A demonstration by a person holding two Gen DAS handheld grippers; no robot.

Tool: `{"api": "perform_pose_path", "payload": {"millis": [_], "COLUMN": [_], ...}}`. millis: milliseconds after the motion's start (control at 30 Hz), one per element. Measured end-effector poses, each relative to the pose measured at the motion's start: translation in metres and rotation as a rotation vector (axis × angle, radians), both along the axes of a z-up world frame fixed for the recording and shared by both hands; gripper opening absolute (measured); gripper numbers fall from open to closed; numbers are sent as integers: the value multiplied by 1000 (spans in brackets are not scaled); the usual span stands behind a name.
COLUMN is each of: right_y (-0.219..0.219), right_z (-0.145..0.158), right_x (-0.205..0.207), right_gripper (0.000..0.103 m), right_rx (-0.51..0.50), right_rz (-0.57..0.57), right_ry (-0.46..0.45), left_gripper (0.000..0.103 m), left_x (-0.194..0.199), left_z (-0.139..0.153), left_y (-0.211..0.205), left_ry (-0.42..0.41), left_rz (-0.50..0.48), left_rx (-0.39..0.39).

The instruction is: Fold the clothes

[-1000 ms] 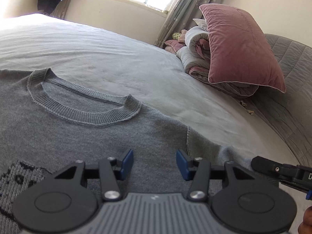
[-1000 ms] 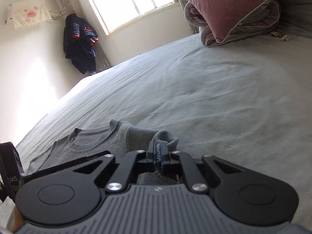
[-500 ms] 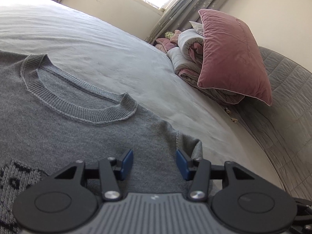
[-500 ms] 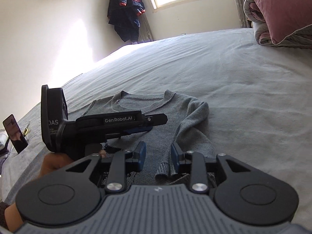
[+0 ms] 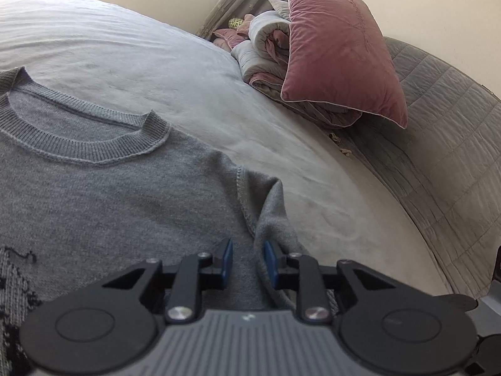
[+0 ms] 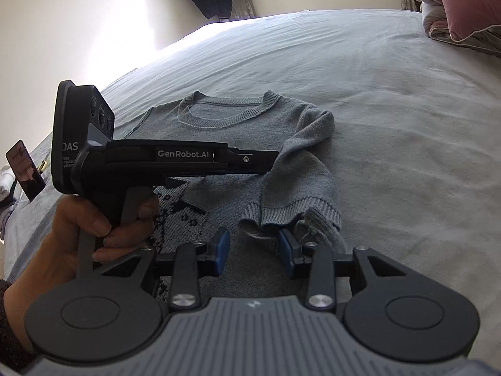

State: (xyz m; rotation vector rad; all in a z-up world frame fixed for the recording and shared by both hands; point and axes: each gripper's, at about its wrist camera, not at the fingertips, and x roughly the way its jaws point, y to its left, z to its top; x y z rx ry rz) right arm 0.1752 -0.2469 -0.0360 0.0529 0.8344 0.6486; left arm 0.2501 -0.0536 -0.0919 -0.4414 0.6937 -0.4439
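Observation:
A grey knit sweater (image 6: 225, 125) lies flat on the bed, collar toward the far side, with a dark pattern on its chest. Its right sleeve (image 6: 300, 169) is folded in over the body, cuff (image 6: 291, 216) toward me. My left gripper (image 5: 247, 258) is open but narrowed, jaws either side of the sleeve fabric near the shoulder seam (image 5: 242, 200). It also shows from the side in the right wrist view (image 6: 269, 156). My right gripper (image 6: 253, 250) is open and empty, just short of the cuff.
The bed sheet (image 6: 391, 109) spreads wide to the right and far side. A pink pillow (image 5: 341, 56) on rolled bedding sits by a quilted headboard (image 5: 454, 144). A phone (image 6: 25, 172) lies at the left edge.
My right gripper let go of the sleeve, opened and drew back. The sleeve now lies folded over the body. My left gripper's jaws have narrowed around the sleeve fabric.

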Motion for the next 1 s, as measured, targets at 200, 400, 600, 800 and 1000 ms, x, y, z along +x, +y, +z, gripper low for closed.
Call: {"api": "perform_pose_path", "payload": {"millis": [200,400,600,800,1000], "right_y": [-4,-23,-61,-81,-71], "right_z": [-3,-7,-15,-13,-3], "right_x": [2,13,26,31,27], "right_gripper": [48,48,48,48,48], "right_rx": [58,225,417,533,490], "right_rz": [-25,-133,-325,-330,-270], "right_ry": [-9,-18,24,116,133], "left_gripper": [23,23,23,23,23], "left_x": [-1,0,-3,-7,-7], "left_z": [0,-2,-1,1,1], "left_y": [-2,4,-5,-13,-12], "left_ry": [-11,7,-17,-39,-36], "left_rz": [-6,-5,-21,-66,-145], "left_rx": [27,-15,37,75,43]}}
